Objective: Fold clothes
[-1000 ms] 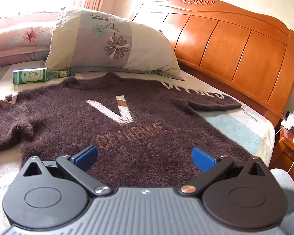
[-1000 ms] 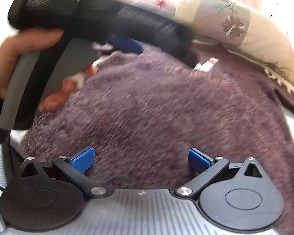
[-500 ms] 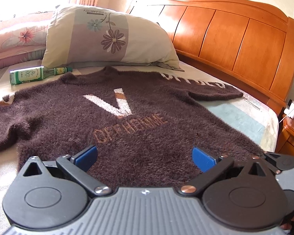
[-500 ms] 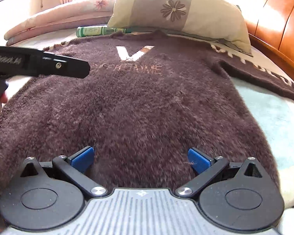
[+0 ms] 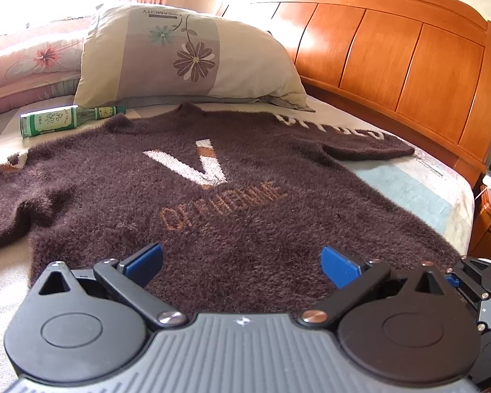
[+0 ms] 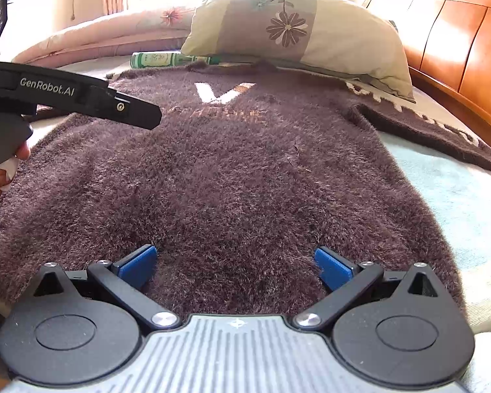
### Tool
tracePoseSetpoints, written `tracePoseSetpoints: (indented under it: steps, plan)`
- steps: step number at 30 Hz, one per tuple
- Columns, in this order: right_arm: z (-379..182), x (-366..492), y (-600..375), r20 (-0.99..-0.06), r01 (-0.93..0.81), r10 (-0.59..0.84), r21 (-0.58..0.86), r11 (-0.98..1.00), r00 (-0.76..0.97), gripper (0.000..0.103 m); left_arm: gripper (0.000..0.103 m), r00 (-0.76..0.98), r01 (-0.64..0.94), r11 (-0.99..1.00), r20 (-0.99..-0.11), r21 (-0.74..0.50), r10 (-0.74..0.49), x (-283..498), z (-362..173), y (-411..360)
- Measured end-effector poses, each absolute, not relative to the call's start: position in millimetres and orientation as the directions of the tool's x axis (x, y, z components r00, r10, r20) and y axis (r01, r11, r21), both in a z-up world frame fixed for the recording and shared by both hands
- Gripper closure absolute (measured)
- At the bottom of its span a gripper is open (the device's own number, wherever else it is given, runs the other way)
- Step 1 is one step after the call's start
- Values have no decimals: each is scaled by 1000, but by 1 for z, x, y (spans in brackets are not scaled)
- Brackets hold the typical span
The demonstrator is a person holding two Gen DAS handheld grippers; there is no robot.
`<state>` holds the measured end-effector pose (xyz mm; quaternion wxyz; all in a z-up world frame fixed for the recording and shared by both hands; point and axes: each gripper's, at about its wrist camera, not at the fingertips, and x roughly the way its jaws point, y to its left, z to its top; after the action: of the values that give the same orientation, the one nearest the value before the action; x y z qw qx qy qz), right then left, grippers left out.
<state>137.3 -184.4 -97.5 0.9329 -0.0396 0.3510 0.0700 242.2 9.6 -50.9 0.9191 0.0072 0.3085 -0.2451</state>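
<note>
- While both tongs gape, left gripper (image 5: 242, 262) and right gripper (image 6: 235, 262) sit low at the hem of the sweater (image 5: 212, 203), spread flat on the bed (image 5: 409, 190).
- Risk: fuzzy pile slipping; snagging the bedsheet underneath.
- Bottle (image 5: 59, 119) near the collar; headboard (image 5: 392, 49) hems the right; foot side open.

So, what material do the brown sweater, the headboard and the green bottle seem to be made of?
The sweater looks like a fuzzy, long-pile knit, probably synthetic: fine hairs stand up all over it. The headboard seems to be varnished wood: orange-brown panels with grain, a carved top and a glossy shine. The bottle appears to be green glass with a paper label, though plastic cannot be ruled out.
</note>
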Motion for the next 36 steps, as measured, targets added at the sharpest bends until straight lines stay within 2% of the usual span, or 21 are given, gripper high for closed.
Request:
tracePoseSetpoints:
  steps: [8,12,18,23,28,36]
  plan:
    - [-89,139,-200,-641,-144,177,104,984,747,0,1,687,459,880,-581,-118,-436,242,-53,7]
    - [-80,148,-225,-611,-75,236,277,958,756,0,1,692,451,887,-587,-102,-420,243,-55,4]
    - [-70,157,-235,-589,-65,161,181,981,792,0,1,707,414,903,-584,-117,-400,246,-58,8]
    - [-88,166,-250,-662,3,118,179,984,740,0,1,704,402,906,-590,-130,-397,250,-62,9]
    - [-83,166,-271,-615,0,175,274,962,769,0,1,704,411,903,-586,-126,-402,249,-64,6]
    - [-64,199,-340,-555,146,93,371,917,827,0,1,705,455,888,-585,-60,-401,243,-64,-4]
